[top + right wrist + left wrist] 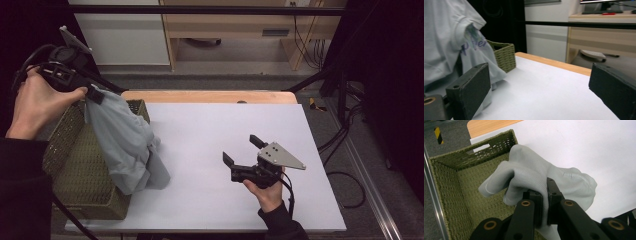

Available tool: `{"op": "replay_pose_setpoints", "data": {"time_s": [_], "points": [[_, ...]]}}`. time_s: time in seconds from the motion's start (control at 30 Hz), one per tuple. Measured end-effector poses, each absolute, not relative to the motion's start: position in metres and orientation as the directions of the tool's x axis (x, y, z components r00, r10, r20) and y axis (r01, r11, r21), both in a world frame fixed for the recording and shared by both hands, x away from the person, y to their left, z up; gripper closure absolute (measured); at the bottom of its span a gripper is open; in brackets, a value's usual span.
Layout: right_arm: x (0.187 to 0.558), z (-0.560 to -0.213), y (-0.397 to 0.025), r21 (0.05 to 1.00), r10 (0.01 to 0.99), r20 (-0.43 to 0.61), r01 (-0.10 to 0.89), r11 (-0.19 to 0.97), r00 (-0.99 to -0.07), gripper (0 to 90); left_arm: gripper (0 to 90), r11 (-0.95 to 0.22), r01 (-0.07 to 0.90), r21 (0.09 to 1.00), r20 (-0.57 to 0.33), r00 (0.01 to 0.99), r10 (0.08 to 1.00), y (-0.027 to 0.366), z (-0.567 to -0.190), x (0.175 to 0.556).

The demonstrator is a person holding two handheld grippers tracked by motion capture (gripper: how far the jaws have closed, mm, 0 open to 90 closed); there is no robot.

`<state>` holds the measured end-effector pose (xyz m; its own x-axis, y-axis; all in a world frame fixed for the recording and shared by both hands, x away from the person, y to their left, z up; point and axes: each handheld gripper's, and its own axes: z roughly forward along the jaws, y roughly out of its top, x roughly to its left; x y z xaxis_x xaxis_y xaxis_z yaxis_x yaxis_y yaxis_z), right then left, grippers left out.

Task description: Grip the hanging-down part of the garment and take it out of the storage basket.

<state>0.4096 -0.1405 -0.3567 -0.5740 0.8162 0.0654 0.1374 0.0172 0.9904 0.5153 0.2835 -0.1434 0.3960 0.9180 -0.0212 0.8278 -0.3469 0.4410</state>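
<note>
A pale grey garment [129,142] hangs from my left gripper [92,92], which is shut on its top fold above the green woven basket [75,170] at the table's left. The cloth's lower end drapes over the basket's right rim onto the white tabletop [225,125]. In the left gripper view the garment [536,175] is pinched between the black jaws of my left gripper [544,202], over the basket [461,190]. My right gripper [242,150] rests open on the table's right half, a hand around it, nothing between its pads [471,87]. The garment [446,42] shows faint blue print there.
The basket's corner [505,56] stands behind the cloth in the right gripper view. A wooden strip [210,96] edges the table's far side. Beyond it stand a light wood desk [240,25] and cables [312,45] on the floor. Black frame bars run along the right.
</note>
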Motion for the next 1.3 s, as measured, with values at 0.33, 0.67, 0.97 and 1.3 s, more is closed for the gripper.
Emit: {"op": "replay_pose_setpoints", "data": {"time_s": [0.33,0.67,0.97,1.3], "points": [[0.397,-0.375,-0.174,0.989,0.866,0.076,0.145,-0.004,-0.494,2.2,85.4,-0.342,0.832,0.438,-0.023,0.391,0.92,0.287,-0.145,0.516],[0.388,-0.397,-0.193,0.989,0.882,0.079,0.15,-0.01,-0.465,1.8,85.4,-0.341,0.832,0.438,-0.028,0.391,0.92,0.289,-0.146,0.517],[0.383,-0.407,-0.201,0.985,0.891,0.082,0.172,-0.004,-0.447,1.4,85.4,-0.339,0.833,0.437,-0.034,0.392,0.919,0.292,-0.147,0.519],[0.381,-0.412,-0.205,0.986,0.888,0.07,0.164,0.006,-0.455,1.4,85.4,-0.343,0.829,0.441,-0.033,0.397,0.917,0.29,-0.147,0.518]]}}
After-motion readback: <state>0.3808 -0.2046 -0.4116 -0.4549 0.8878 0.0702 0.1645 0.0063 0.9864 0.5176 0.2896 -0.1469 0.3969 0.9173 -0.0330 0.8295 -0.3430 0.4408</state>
